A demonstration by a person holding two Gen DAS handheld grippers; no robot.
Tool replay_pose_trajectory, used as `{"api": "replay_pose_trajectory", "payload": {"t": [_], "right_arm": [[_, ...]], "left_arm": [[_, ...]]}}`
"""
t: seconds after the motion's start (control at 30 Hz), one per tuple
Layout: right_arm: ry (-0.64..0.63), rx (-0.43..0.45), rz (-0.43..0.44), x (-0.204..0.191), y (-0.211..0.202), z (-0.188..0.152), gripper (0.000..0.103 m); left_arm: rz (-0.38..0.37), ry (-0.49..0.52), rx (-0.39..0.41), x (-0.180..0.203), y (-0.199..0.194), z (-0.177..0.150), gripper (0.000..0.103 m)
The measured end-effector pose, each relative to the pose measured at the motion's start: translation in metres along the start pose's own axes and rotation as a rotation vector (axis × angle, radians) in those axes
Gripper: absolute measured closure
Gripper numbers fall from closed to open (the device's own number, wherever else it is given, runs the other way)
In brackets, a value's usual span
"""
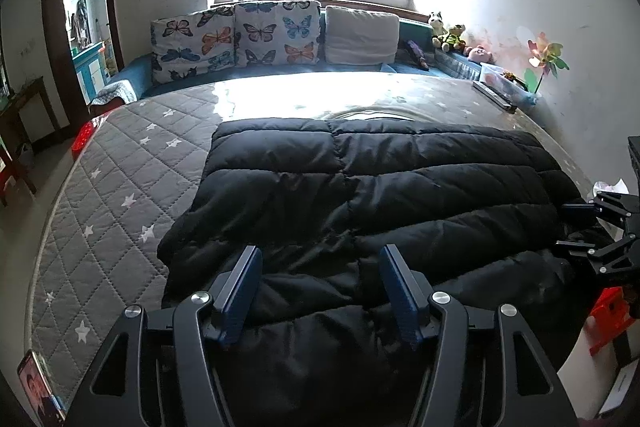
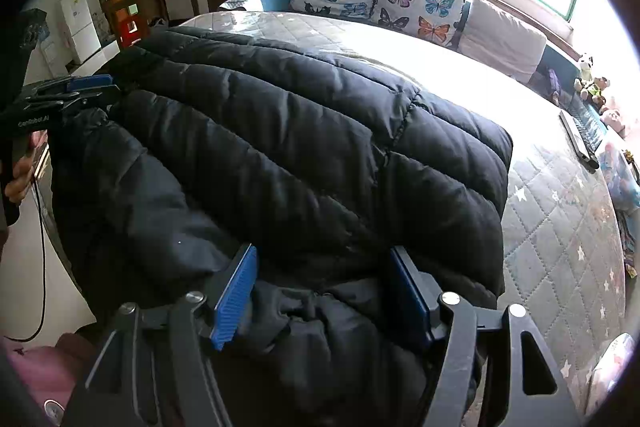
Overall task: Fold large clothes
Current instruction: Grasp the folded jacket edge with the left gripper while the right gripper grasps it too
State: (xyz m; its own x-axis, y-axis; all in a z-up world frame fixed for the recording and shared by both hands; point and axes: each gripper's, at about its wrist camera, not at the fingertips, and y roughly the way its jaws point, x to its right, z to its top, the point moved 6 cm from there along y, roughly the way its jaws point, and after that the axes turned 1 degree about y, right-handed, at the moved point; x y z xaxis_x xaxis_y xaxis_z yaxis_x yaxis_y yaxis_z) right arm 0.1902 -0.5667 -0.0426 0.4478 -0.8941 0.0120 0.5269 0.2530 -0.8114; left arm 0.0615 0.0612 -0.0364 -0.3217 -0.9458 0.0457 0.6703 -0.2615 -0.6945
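Observation:
A black quilted puffer jacket [image 1: 360, 195] lies spread across the near half of a grey star-print mattress [image 1: 120, 187]. My left gripper [image 1: 320, 259] is open, its blue-padded fingers just above the jacket's near edge. It also shows at the left in the right wrist view [image 2: 76, 87]. The jacket [image 2: 300, 139] fills the right wrist view. My right gripper [image 2: 324, 267] is open over a bunched part of the jacket's near edge. It appears at the right edge of the left wrist view [image 1: 576, 227].
Butterfly-print cushions [image 1: 236, 39] and a grey pillow [image 1: 360, 35] line the far side under a window. Soft toys [image 1: 452, 35] and a pinwheel [image 1: 544, 59] stand at the far right wall. A phone [image 1: 38, 391] lies at the mattress's near left corner. A remote [image 1: 496, 97] lies far right.

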Motion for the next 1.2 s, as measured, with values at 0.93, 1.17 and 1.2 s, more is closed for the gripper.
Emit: {"api": "replay_pose_trajectory", "payload": {"t": [0.93, 1.17, 1.2], "right_arm": [[0.036, 0.015, 0.045, 0.010, -0.025, -0.017, 0.027], [0.122, 0.066, -0.019, 0.059, -0.043, 0.004, 0.027], [0.147, 0.064, -0.005, 0.066, -0.041, 0.006, 0.027]], "left_arm": [[0.049, 0.081, 0.019, -0.012, -0.011, -0.035, 0.027], [0.049, 0.023, 0.062, -0.036, -0.031, 0.005, 0.015], [0.040, 0.013, 0.056, -0.040, -0.030, 0.011, 0.014]]}}
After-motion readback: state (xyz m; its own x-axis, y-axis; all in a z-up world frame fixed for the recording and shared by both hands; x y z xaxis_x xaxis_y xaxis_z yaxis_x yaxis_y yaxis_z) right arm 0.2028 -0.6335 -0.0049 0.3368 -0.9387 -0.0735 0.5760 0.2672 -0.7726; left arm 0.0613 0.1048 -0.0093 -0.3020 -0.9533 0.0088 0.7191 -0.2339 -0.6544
